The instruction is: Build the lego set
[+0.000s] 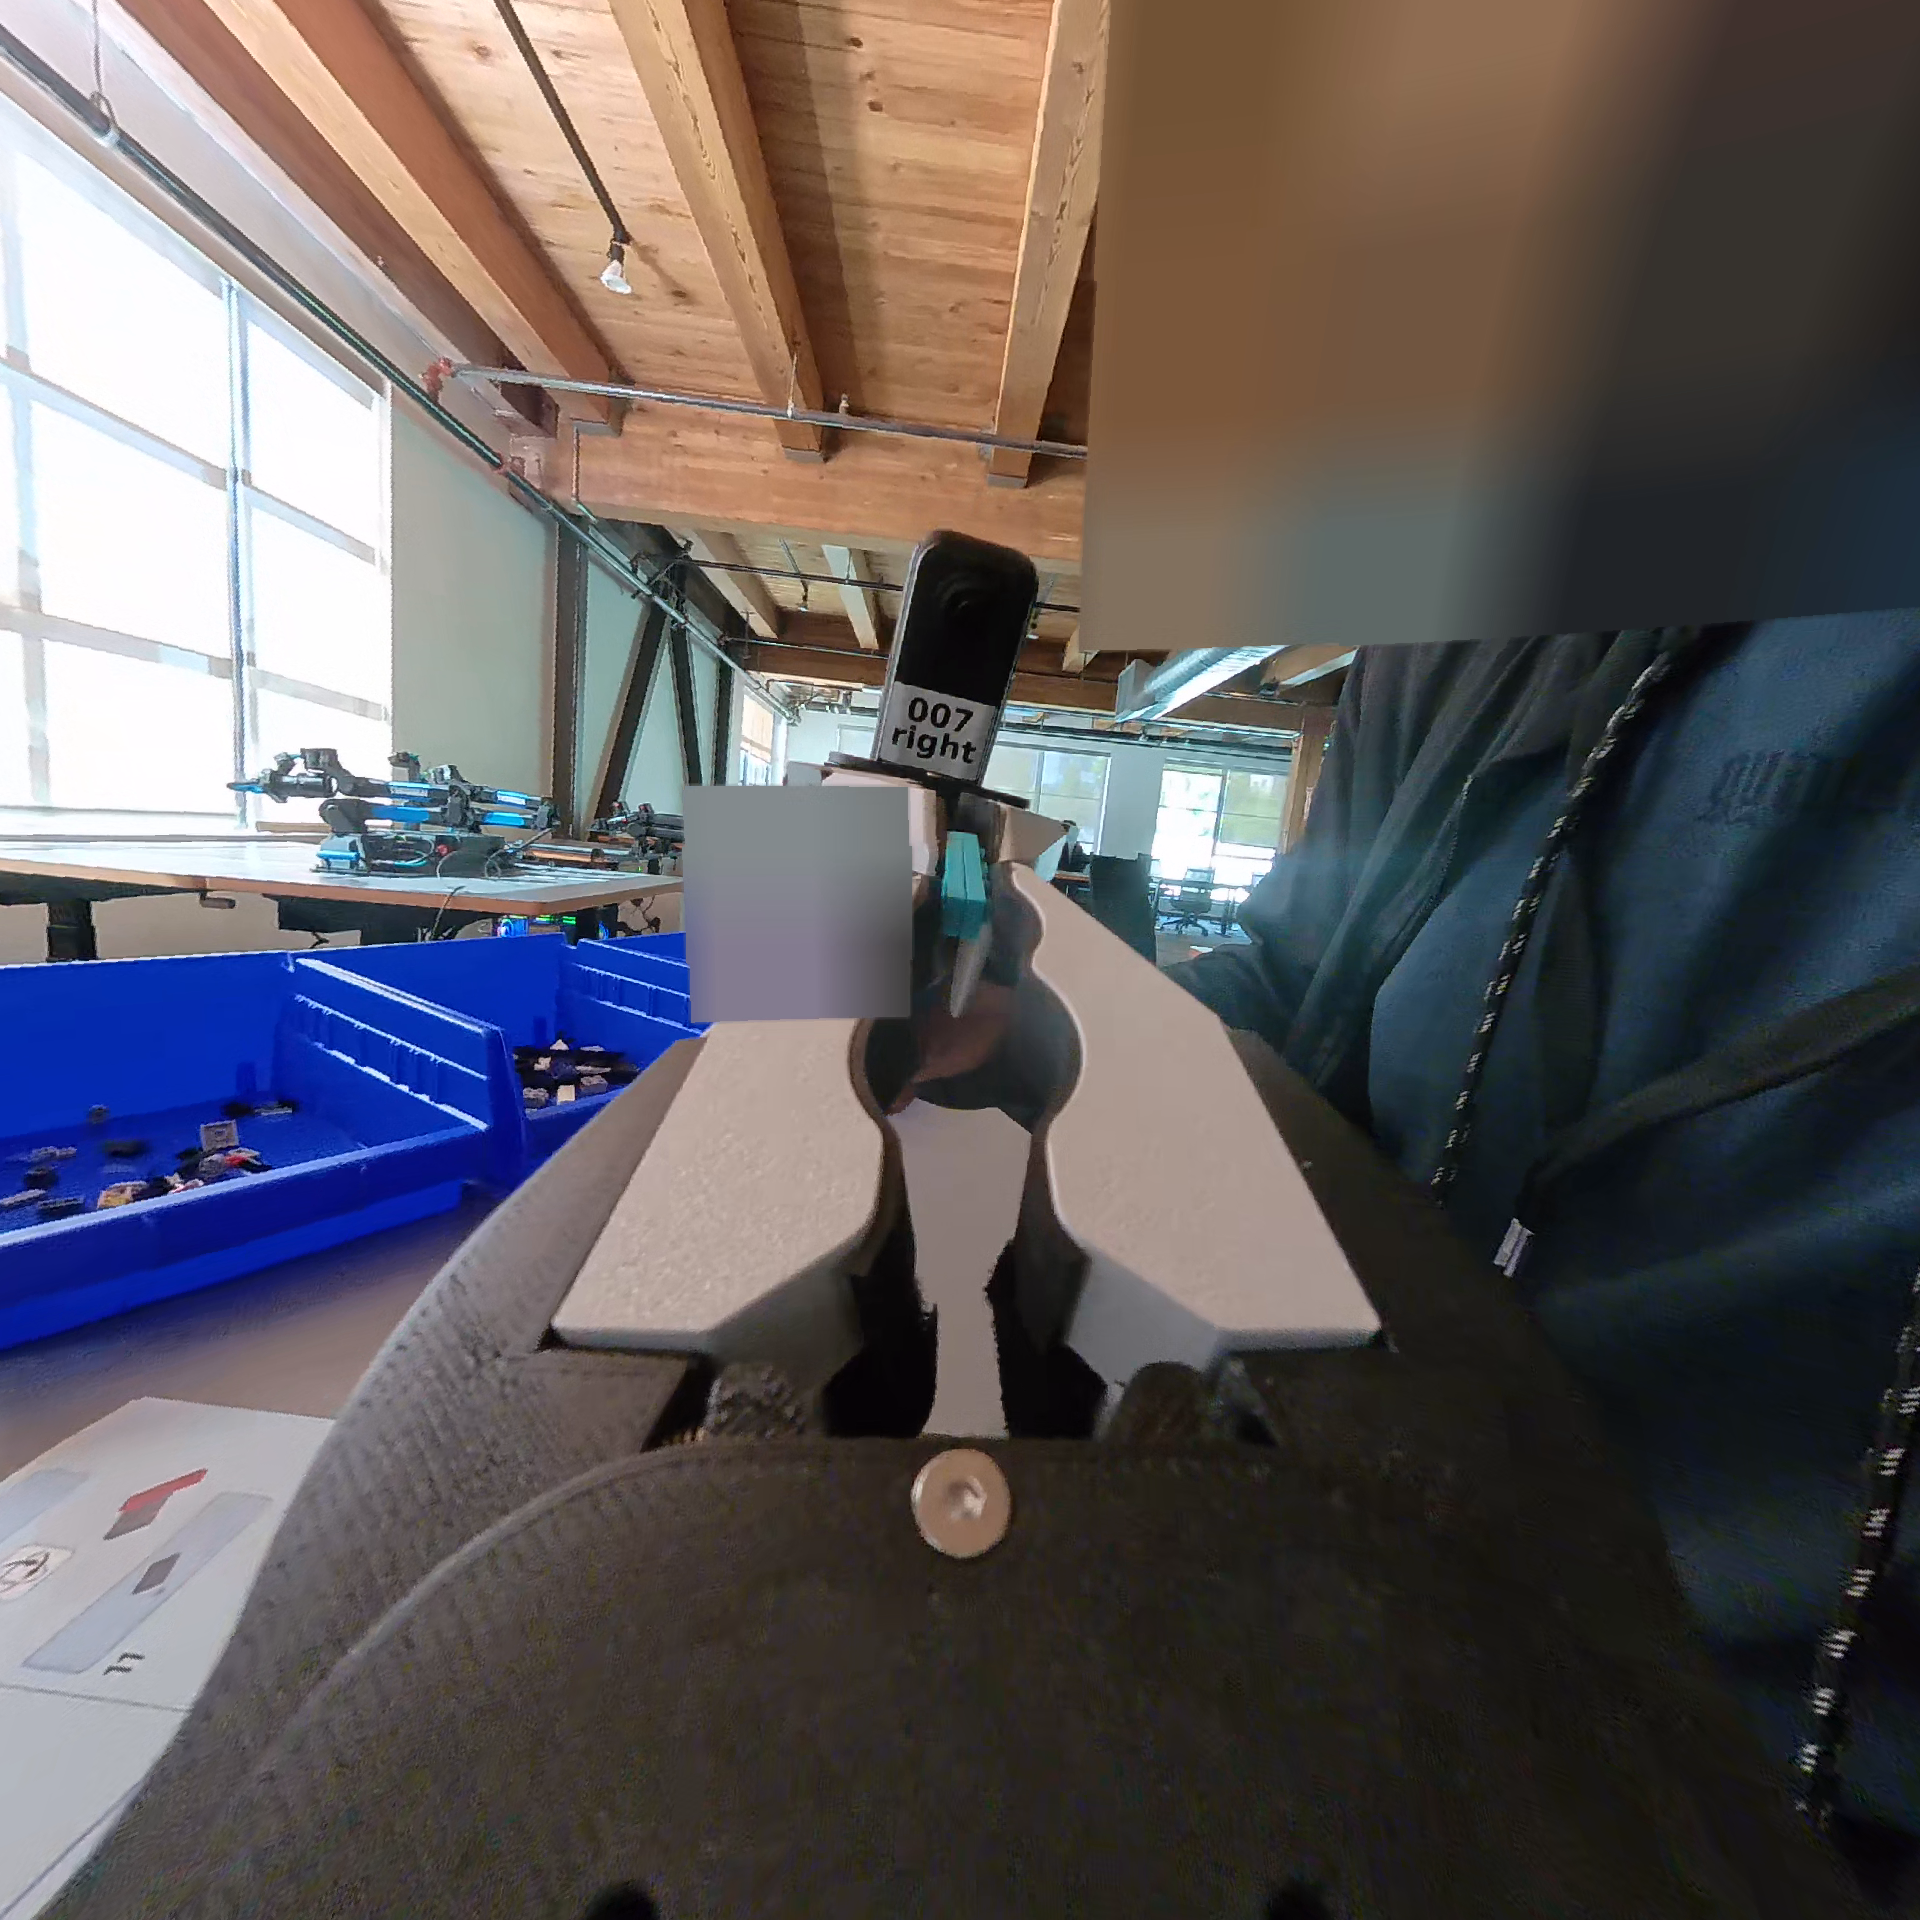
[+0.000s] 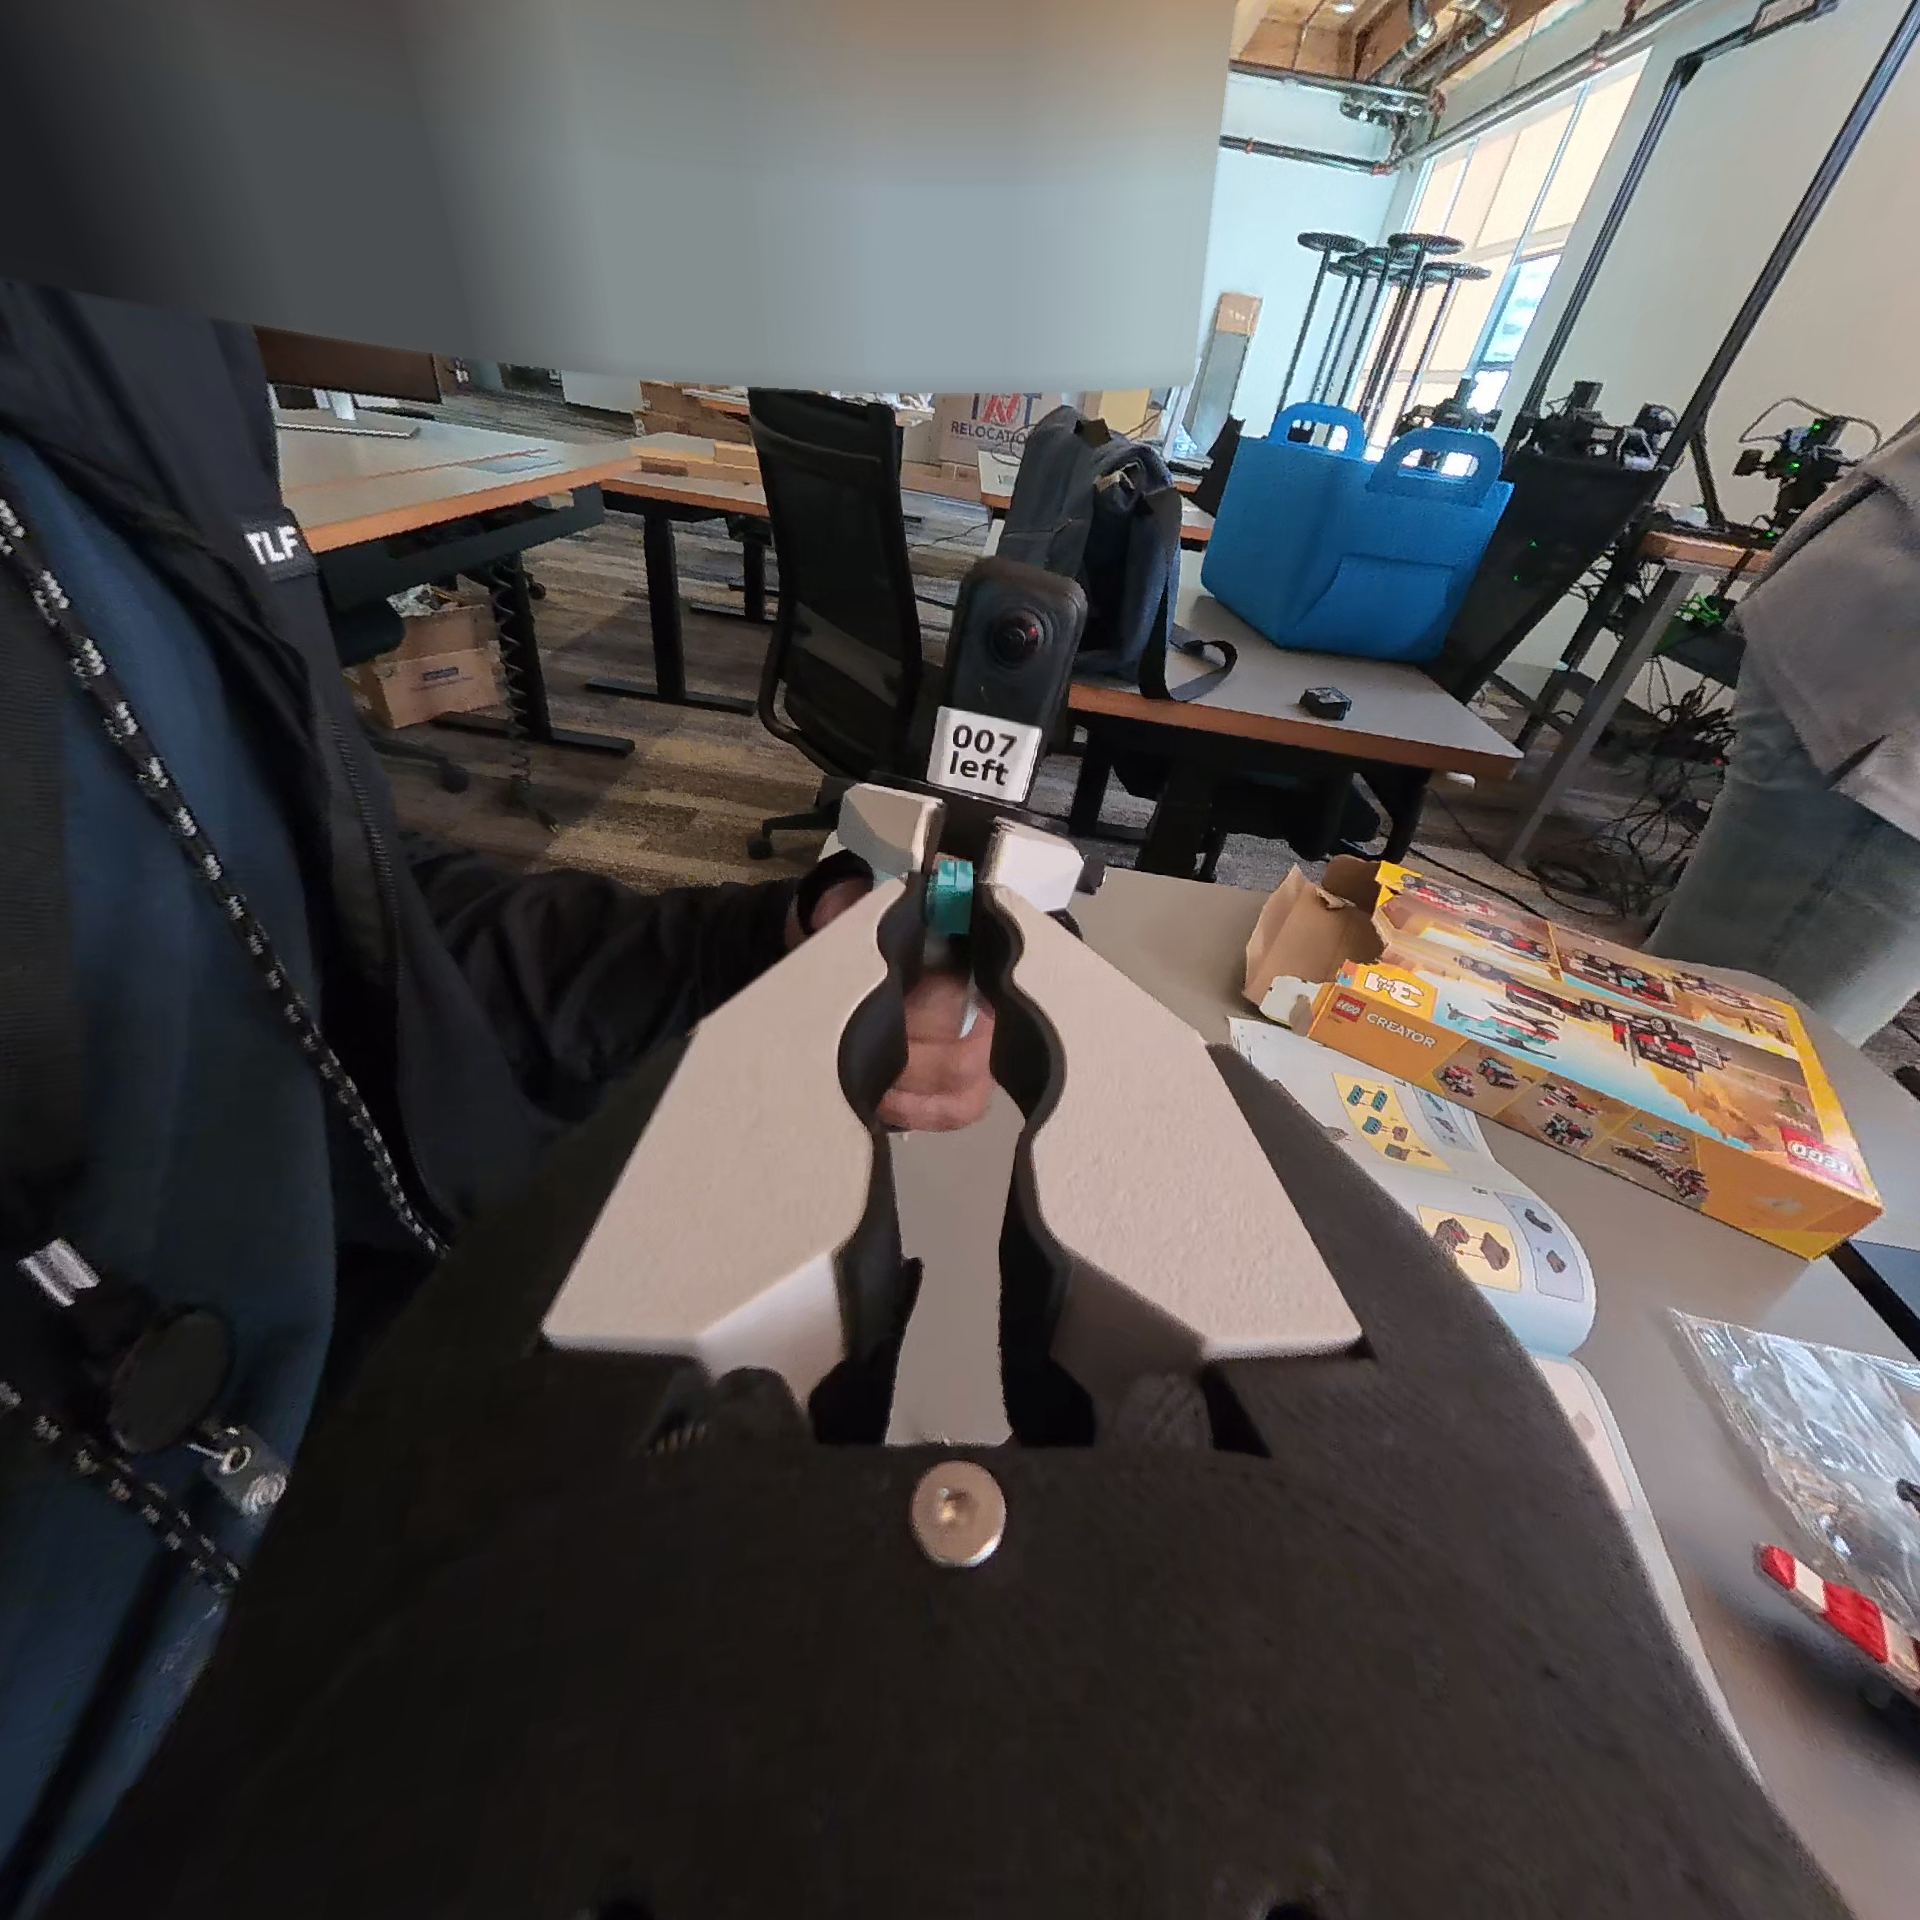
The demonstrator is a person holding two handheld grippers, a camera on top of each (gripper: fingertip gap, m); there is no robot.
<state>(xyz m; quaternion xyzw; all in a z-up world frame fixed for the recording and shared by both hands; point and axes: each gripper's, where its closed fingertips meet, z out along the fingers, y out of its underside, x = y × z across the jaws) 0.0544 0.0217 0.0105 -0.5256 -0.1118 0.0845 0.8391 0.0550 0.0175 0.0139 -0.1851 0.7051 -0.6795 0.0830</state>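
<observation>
tabletop (image 2: 1714,1340) carries the blue bins (image 1: 343,1132) with loose lego pieces (image 1: 156,1169), the yellow set box (image 2: 1579,1049), and the open instruction booklet (image 2: 1496,1236). my left hand-held gripper (image 1: 961,914) and right hand-held gripper (image 2: 940,925) face each other raised above it, both pinching one teal lego piece (image 2: 948,896) between them.

Left hand-held gripper (image 1: 961,935) and right hand-held gripper (image 2: 951,914) face each other tip to tip, fingers nearly closed.
</observation>
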